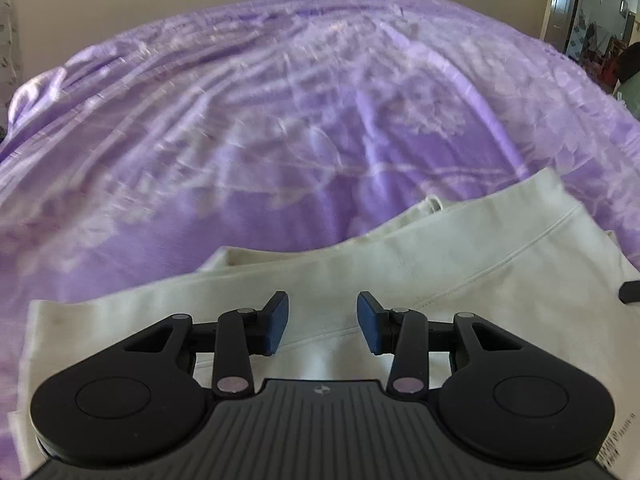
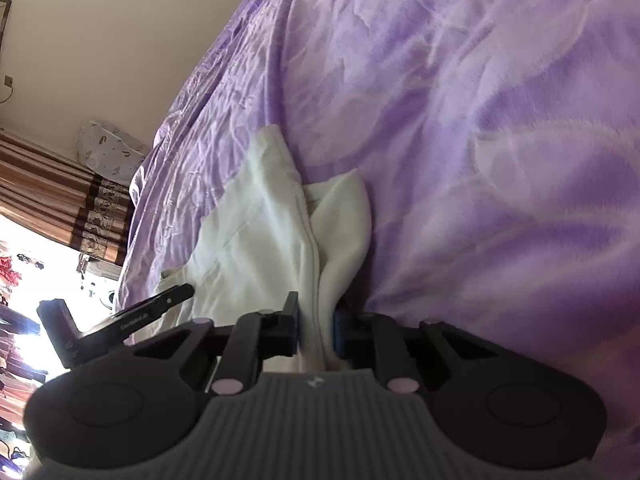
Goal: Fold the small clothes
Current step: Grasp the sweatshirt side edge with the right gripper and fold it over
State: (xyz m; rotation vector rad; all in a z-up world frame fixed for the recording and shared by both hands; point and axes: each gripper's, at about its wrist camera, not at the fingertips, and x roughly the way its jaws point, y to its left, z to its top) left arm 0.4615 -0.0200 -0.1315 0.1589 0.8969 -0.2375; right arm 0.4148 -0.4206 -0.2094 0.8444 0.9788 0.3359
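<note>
1. Your left tongs stand about half open over the garment, with nothing between the blue pads; cloth shows in the gap below them, and you cannot tell from this view whether the tips touch it.
2. The garment is white or cream, smooth, and lies on the purple bedspread at the near side of the bed. In the left wrist view it spreads wide and fairly flat under and ahead of the tongs, layered, with a stitched seam running diagonally up to the right.
3. A second layer peeks out at its far edge, and a printed label shows at the lower right corner.
4. At the right edge of that view a dark tip of the other tool sits over the cloth.
5. Your right tongs are pinched narrow on a bunched fold of the garment, the cloth gathered up between the pads.
6. From that grip the fabric runs ahead in a raised ridge, then fans out flat to the left on the bedspread.
7. The left tongs reach over the cloth's left part.
</note>
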